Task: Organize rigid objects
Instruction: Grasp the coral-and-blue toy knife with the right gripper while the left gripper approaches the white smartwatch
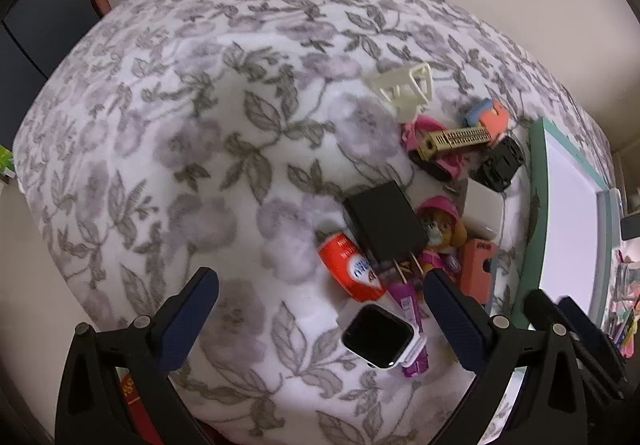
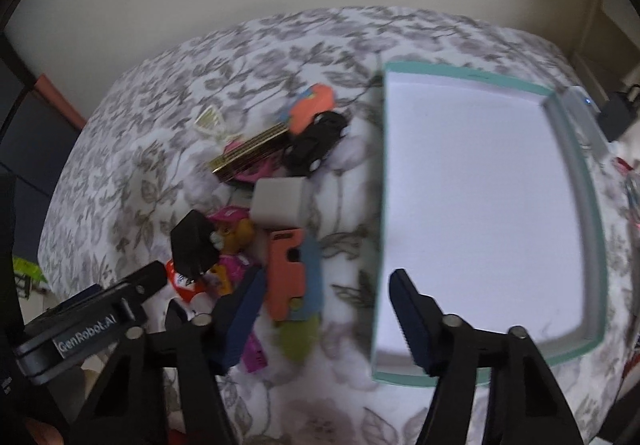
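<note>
Jaws of both grippers parted, empty; left gripper [image 1: 320, 319] tilted steeply over smartwatch [image 1: 378, 336]; right gripper [image 2: 326, 315] straddled teal-rimmed tray [image 2: 379, 205] edge.

Soft even indoor light, faint shadows. Strong fisheye bend, dark vignetted corners. Right wrist view motion-blurred, probably smearing toy pile [image 2: 260, 213]; left sharper.

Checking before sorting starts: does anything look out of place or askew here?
Yes. The black charger lies tilted across the red can and toy pup figure, in a heap beside the teal tray, which holds nothing.
</note>
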Available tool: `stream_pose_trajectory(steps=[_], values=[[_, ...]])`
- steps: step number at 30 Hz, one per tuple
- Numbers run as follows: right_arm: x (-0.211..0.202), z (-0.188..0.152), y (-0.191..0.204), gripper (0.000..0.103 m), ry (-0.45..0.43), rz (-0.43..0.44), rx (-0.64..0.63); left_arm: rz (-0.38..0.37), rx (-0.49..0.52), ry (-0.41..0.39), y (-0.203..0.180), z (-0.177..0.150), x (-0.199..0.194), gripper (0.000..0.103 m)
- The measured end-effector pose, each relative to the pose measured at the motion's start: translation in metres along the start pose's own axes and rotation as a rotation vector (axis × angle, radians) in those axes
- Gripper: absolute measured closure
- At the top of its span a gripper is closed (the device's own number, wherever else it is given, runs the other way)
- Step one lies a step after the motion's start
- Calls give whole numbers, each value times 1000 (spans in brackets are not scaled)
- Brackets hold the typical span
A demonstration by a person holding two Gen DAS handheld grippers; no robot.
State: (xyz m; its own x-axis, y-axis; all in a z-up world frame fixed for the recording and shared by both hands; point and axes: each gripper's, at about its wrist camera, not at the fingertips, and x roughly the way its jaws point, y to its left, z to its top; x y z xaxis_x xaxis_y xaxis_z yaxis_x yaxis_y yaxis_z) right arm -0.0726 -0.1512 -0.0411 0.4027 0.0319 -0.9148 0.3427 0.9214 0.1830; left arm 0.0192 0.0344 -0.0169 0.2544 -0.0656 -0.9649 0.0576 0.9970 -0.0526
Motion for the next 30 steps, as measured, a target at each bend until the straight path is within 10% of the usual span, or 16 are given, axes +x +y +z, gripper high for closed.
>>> stream_pose_trajectory(steps=[12, 30], values=[[35, -7, 15, 54, 82, 41, -46, -78, -83, 186, 7, -9, 35, 28], [65, -10, 11, 57, 136, 83, -5, -154, -145, 236, 22, -28, 52, 29]])
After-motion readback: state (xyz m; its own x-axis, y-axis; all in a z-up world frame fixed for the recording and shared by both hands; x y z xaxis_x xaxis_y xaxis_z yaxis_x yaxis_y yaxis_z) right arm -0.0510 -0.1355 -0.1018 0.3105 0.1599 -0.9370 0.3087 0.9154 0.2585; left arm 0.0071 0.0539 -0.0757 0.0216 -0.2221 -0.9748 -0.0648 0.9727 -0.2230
